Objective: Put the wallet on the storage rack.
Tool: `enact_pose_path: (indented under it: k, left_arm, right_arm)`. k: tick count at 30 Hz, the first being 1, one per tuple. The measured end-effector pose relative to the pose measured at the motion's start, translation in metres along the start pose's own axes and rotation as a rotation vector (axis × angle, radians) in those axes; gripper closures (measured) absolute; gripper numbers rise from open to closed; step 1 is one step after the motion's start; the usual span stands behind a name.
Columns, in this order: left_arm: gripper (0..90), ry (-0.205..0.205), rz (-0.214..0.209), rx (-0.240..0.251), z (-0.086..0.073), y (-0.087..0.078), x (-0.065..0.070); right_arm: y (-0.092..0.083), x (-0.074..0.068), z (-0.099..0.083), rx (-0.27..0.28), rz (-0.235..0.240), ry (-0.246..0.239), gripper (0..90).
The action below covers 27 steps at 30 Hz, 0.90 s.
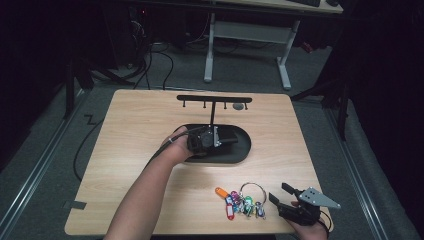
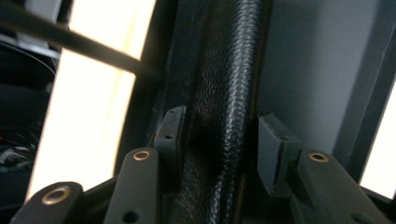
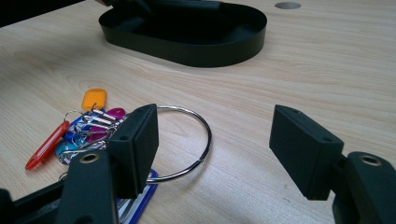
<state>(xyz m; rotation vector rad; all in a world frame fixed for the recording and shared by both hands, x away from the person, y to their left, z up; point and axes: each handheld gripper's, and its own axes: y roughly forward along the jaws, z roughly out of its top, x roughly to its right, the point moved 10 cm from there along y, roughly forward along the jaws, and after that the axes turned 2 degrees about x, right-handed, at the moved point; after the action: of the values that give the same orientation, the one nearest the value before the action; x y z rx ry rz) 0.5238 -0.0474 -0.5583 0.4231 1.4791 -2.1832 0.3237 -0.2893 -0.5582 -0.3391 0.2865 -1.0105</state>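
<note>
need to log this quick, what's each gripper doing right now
left gripper: over the black oval tray, jaws either side of a black textured wallet, pads not pressing, open.
right gripper: open, empty, beside the metal key ring with coloured tags.

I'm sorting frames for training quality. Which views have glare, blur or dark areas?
High view: table evenly lit, surroundings nearly black. Left gripper view: wood blown out to white, black textured surface close and soft, fingers blurred. Right gripper view: well lit, key ring sharp, near fingers slightly soft.
</note>
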Motion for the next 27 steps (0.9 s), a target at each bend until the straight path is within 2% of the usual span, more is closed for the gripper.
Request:
enact_pose_path:
  k: [3, 7, 13, 20, 23, 25, 26, 27]
  left_arm:
    - [56.0, -0.018, -0.004, 0.002, -0.003, -0.001, 0.001]
    - [54.7, -0.053, -0.017, 0.034, -0.004, -0.008, 0.003]
    - [55.9, -0.100, -0.007, 0.078, -0.004, -0.023, 0.003]
    - [55.0, -0.205, 0.003, 0.137, -0.014, -0.048, 0.004]
    - [55.3, -0.227, 0.010, 0.150, -0.020, -0.057, 0.006]
    - [55.6, -0.267, 0.016, 0.167, -0.030, -0.068, 0.009]
    - [55.6, -0.267, 0.016, 0.167, -0.030, -0.068, 0.009]
    - [55.4, -0.300, 0.020, 0.176, -0.038, -0.075, 0.012]
  right_arm:
    - [0.000, 0.000, 0.000, 0.000, -0.001, 0.006, 33.2]
    - [0.000, 0.001, 0.000, 0.000, -0.001, 0.010, 32.9]
    - [0.001, 0.000, -0.001, -0.013, 0.002, 0.011, 32.7]
    - [0.003, -0.001, -0.001, -0.022, 0.006, 0.013, 32.7]
    - [0.004, -0.001, -0.001, -0.028, 0.006, 0.010, 32.7]
    - [0.005, -0.002, -0.001, -0.031, 0.008, 0.008, 32.7]
    - [0.005, -0.002, -0.001, -0.035, 0.009, 0.010, 32.7]
    - [0.006, -0.003, -0.002, -0.040, 0.011, 0.013, 32.7]
